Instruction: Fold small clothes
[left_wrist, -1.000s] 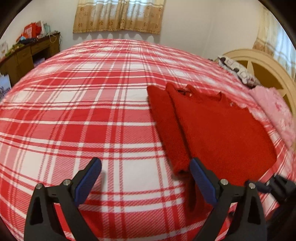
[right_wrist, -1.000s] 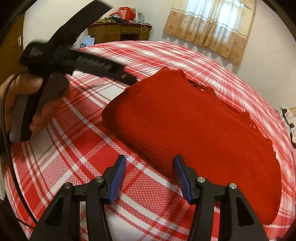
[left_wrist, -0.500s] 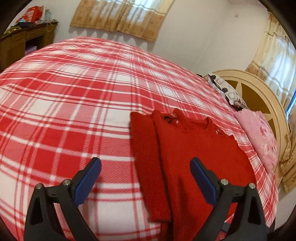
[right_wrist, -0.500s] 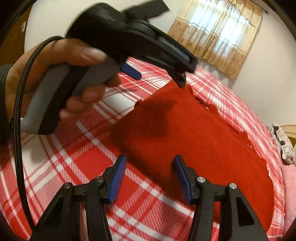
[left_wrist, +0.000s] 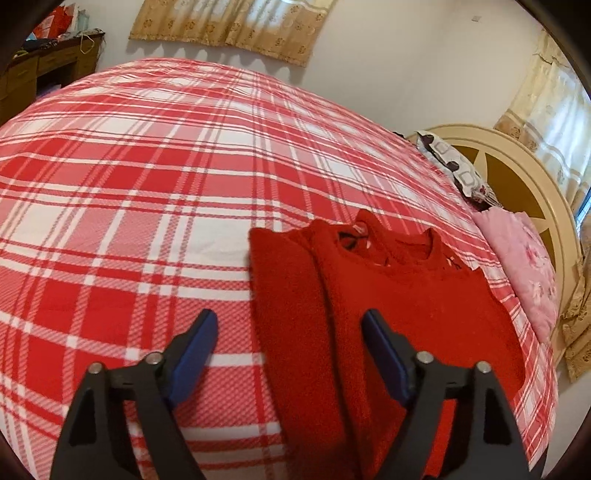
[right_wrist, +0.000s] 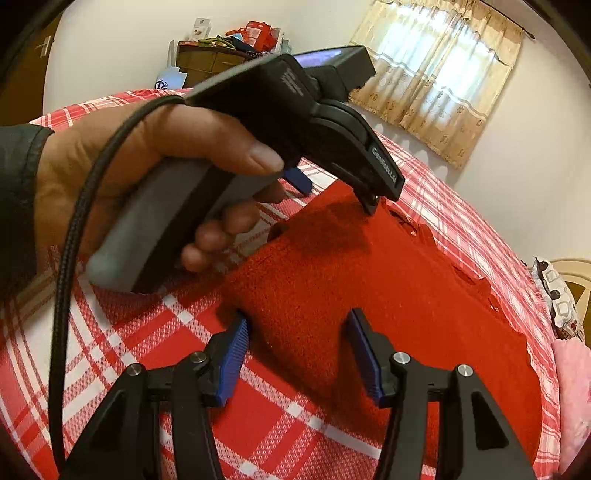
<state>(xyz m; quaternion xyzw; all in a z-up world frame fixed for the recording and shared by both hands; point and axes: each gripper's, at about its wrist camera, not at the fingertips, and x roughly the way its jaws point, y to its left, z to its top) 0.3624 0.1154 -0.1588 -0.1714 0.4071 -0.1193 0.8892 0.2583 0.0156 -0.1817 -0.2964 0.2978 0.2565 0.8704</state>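
Observation:
A red sweater (left_wrist: 424, 314) lies flat on the red-and-white plaid bedspread (left_wrist: 147, 184), neck away from me. One sleeve (left_wrist: 288, 288) is folded lengthwise along the body. My left gripper (left_wrist: 291, 332) hovers over that sleeve. Its jaws are closing, with the sleeve below the gap and the pads not pressing it. In the right wrist view a hand (right_wrist: 147, 166) holds the left gripper (right_wrist: 334, 194) above the sweater's (right_wrist: 388, 277) far shoulder. My right gripper (right_wrist: 297, 321) is open, its blue pads either side of the sweater's near corner.
A pink quilt (left_wrist: 524, 273) and a patterned pillow (left_wrist: 450, 166) lie against the cream headboard (left_wrist: 517, 177) at the right. A cluttered wooden desk (left_wrist: 44, 70) stands past the bed's far left. A black cable (right_wrist: 70, 240) trails from the left gripper.
The left gripper has travelled forward over the sweater towards its neck, and its jaws have narrowed. The right gripper has edged up so the sweater's near corner sits between its pads.

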